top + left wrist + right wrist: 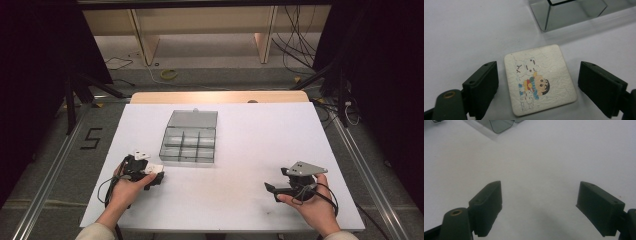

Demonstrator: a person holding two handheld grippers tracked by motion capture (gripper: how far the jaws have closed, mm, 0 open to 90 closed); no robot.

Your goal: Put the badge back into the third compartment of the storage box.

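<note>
A white square tile (540, 80) with a cartoon picture lies flat on the white table (250, 140), small in the high view as the tile (155, 169). My left gripper (537, 72) is open, one jaw on each side of the tile with a small gap on both sides. From above, the left gripper (150, 174) sits near the table's front left, held by a hand. My right gripper (540, 190) is open over bare table, nothing between its jaws. In the high view the right gripper (276, 182) is at the front right.
A clear plastic compartment box (190, 145) with its lid folded back stands mid-table, just beyond the left gripper; its corner shows as the box (571, 15) and the box (499, 125). Cables and stand legs lie on the floor beyond the table.
</note>
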